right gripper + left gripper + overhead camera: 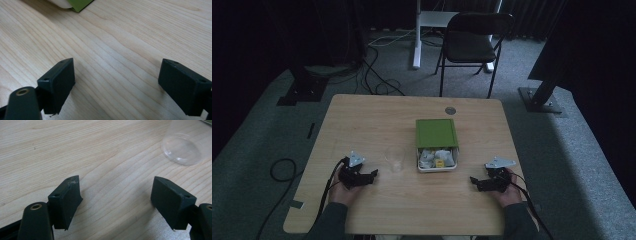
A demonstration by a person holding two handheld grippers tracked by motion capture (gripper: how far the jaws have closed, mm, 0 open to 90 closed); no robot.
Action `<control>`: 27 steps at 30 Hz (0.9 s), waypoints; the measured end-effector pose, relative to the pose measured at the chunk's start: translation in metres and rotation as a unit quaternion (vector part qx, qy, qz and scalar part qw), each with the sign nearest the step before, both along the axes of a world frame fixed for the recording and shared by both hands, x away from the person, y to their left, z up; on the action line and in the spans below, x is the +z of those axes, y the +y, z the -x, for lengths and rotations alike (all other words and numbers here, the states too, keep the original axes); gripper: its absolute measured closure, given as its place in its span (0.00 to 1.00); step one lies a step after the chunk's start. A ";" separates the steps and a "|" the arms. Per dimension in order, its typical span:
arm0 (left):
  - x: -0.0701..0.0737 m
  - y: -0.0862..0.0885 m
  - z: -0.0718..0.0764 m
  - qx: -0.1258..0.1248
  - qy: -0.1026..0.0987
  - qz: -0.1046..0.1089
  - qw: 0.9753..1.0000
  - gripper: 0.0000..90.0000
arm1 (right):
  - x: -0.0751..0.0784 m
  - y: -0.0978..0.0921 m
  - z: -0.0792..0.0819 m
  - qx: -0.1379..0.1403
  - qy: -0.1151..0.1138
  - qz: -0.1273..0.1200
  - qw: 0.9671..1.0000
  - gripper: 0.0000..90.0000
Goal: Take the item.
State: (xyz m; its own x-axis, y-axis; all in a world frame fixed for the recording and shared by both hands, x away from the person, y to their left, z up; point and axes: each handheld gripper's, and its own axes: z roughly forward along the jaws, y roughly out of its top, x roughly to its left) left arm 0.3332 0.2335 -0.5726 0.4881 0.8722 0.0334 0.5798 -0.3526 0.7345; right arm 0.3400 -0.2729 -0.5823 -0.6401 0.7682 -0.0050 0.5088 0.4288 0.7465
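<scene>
A white container with a green lid slid back sits at the table's middle, showing small wrapped items inside. A clear plastic cup stands just left of it and also appears as the cup at the upper right of the left gripper view. My left gripper rests on the table near the front left, open, with nothing between its jaws. My right gripper rests at the front right, open and empty. The lid's green corner peeks in at the top of the right gripper view.
The wooden table has a round cable grommet near its far edge. A black folding chair and a white desk leg stand beyond the table. Cables lie on the grey carpet at the left.
</scene>
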 end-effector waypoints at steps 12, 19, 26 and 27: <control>0.000 0.000 0.000 0.000 0.000 0.000 1.000 0.28 | 0.000 0.001 0.001 0.005 -0.001 0.001 1.000 0.14; 0.000 0.000 0.000 0.000 0.000 0.000 1.000 0.28 | 0.000 0.000 0.001 0.008 0.000 0.001 1.000 0.15; 0.000 0.000 0.000 -0.001 0.000 0.000 1.000 0.28 | 0.002 -0.001 0.002 0.009 0.004 0.005 1.000 0.16; 0.000 0.000 0.000 -0.001 0.000 0.000 1.000 0.28 | 0.002 -0.001 0.002 0.005 0.005 0.006 1.000 0.16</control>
